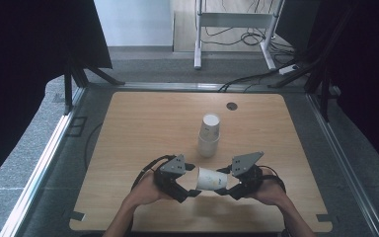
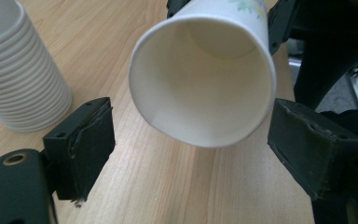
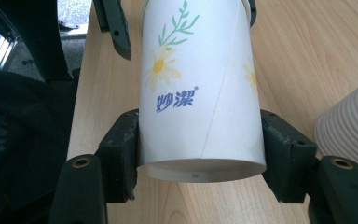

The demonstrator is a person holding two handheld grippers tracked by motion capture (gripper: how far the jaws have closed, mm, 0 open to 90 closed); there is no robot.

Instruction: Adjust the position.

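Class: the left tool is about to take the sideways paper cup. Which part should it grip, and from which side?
Grip the paper cup just behind its open rim, coming straight in from the mouth end. The cup lies sideways, mouth towards the left tool, whose jaws already stand open either side of it; the right tool clamps the base.

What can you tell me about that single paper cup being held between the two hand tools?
The paper cup is white with a printed daisy, green sprig and blue characters. It lies on its side above the wooden table, empty. The right gripper clamps it near the base, jaws against both sides. Its open rim faces the left gripper, whose jaws stand apart around the rim.
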